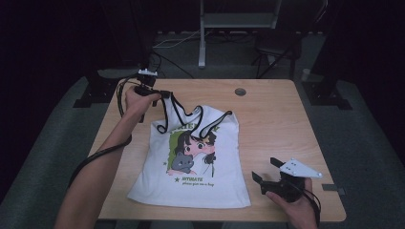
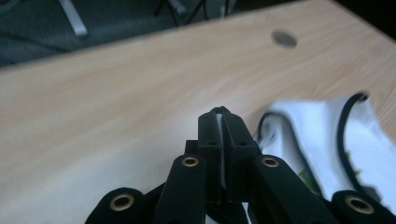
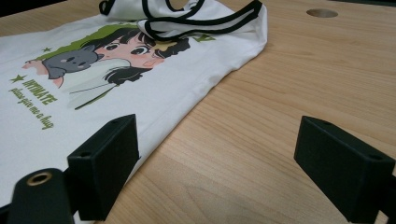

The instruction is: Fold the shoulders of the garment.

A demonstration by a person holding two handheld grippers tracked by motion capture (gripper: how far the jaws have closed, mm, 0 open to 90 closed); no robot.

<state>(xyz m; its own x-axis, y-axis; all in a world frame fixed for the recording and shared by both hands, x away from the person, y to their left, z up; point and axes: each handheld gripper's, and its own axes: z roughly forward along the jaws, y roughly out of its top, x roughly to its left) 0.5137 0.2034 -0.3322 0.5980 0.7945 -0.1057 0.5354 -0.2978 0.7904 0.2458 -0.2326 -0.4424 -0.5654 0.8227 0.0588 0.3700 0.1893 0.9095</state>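
The left tool point(image 1: 165, 94), held at the far left of the table point(image 1: 267, 119), has its jaws pressed together on a thin white fold of the top point(image 1: 191, 162); in the left gripper view a sliver of white cloth shows between the closed pads point(image 2: 208, 135). The grip sits at the shoulder strap point(image 1: 168, 110), whose black trim hangs in a loop below the tool and is clear of the table there. The rest of the top lies flat, print upward, across the middle of the table, hem toward us, with the other strap point(image 1: 215, 123) folded loosely over the neckline.

The right tool point(image 1: 268, 172) rests near the right front corner, just beside the hem. Its jaws stand wide apart and hold nothing; in the right gripper view bare wood lies between them and the top's side edge point(image 3: 196, 100) runs past the left jaw.

We judge the step in hand to be raising the top by one shoulder. To do it well, we keep the left tool clamped firmly, since the hold is only a narrow fold and could slip out under the weight of the cloth. We lift straight and slowly, so the body peels off the table without dragging or bunching. The right tool is best brought to the other strap or to the side edge before the cloth swings, closing only once a full fold lies between the pads. The cable hole point(image 1: 240, 91) at the far edge is well apart and no hindrance.
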